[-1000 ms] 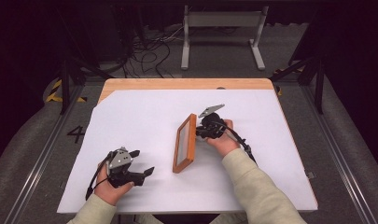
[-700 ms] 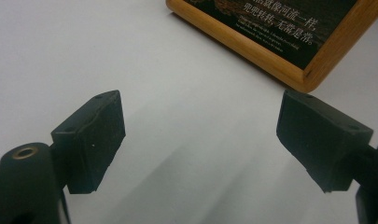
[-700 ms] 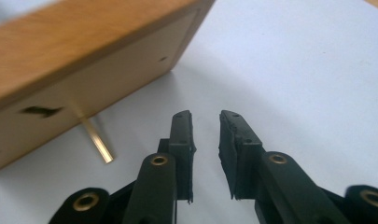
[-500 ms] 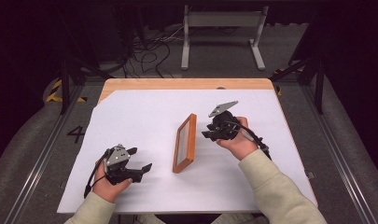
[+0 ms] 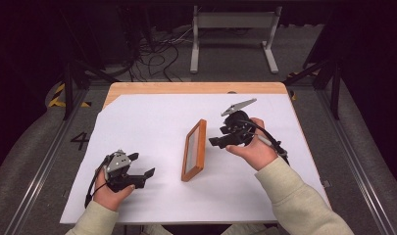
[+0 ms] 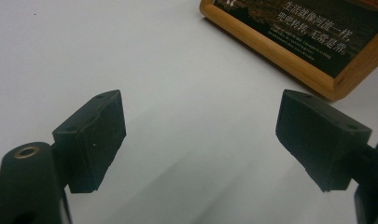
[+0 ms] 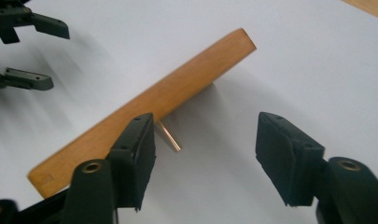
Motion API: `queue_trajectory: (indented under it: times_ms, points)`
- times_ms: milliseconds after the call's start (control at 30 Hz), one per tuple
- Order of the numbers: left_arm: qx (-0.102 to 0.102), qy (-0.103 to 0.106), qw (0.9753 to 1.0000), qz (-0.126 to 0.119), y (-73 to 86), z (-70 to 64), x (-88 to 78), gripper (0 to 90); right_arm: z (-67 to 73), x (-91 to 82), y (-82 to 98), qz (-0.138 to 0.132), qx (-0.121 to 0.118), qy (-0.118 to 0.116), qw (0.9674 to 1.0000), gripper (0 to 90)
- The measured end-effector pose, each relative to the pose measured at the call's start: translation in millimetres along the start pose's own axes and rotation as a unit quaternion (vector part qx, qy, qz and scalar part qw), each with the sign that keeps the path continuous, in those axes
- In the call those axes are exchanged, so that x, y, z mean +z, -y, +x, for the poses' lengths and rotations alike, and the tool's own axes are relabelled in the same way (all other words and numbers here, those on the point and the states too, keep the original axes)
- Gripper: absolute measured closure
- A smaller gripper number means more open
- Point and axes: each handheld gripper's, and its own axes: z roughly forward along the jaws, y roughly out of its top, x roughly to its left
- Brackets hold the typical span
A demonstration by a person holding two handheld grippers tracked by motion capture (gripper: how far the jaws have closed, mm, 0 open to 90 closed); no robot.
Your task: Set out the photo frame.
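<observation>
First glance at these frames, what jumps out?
The wooden picture frame standing propped on the white table cover mid-table, face toward the person's left. The right gripper sits just behind it, jaws open, near a small peg-like support at its back; the left gripper rests open near the front-left edge.

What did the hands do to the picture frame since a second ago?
The right gripper let go of the wooden frame and pulled back to the right, jaws open. The frame now stands on its own, propped up. The left gripper stayed open near the table's front-left.
</observation>
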Motion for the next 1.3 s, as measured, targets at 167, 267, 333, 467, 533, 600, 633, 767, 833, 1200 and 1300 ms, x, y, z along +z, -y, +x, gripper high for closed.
queue_trajectory:
  times_ms: [167,267,333,467,533,600,633,767,833,1200,1300]
  points:
    - [0.002,-0.002,1.0000,0.002,0.8,-0.3,-0.1,16.4,9.4,4.0,-8.8,-0.005,0.016,-0.018,0.9997,29.6]
    - [0.001,-0.001,1.0000,0.003,1.6,-0.3,-0.4,16.4,12.6,11.0,-11.9,0.001,0.028,-0.023,0.9993,24.9]
    - [0.001,-0.002,1.0000,0.004,2.5,0.4,0.0,16.4,13.9,15.8,-13.1,0.006,0.039,-0.021,0.9990,22.8]
    - [-0.001,-0.004,1.0000,0.006,3.6,1.1,-0.5,16.3,18.5,28.9,-16.1,0.022,0.057,-0.027,0.9977,22.1]
    - [0.001,-0.005,1.0000,0.005,3.6,1.0,-0.6,16.4,20.9,34.8,-17.4,0.026,0.061,-0.030,0.9974,21.5]
    - [0.000,-0.005,1.0000,0.007,3.9,0.4,-0.5,16.3,22.9,42.5,-18.5,0.033,0.067,-0.032,0.9967,21.1]
    - [0.001,-0.005,1.0000,0.007,4.0,0.5,-0.6,16.3,23.2,45.0,-18.6,0.037,0.071,-0.031,0.9963,21.1]
    - [-0.002,-0.004,1.0000,0.007,4.9,1.2,-0.4,16.4,25.0,58.9,-18.7,0.058,0.082,-0.033,0.9944,22.6]
    - [-0.006,-0.003,0.9999,0.009,5.1,0.9,-0.6,16.3,25.5,64.6,-18.3,0.067,0.084,-0.033,0.9936,23.5]
    - [-0.001,-0.007,1.0000,0.006,4.8,2.2,-0.7,16.9,25.4,78.1,-14.6,0.103,0.101,-0.037,0.9888,30.5]
    - [-0.001,-0.006,1.0000,0.005,4.6,2.0,-0.6,16.9,25.9,80.2,-13.2,0.099,0.103,-0.041,0.9889,33.0]
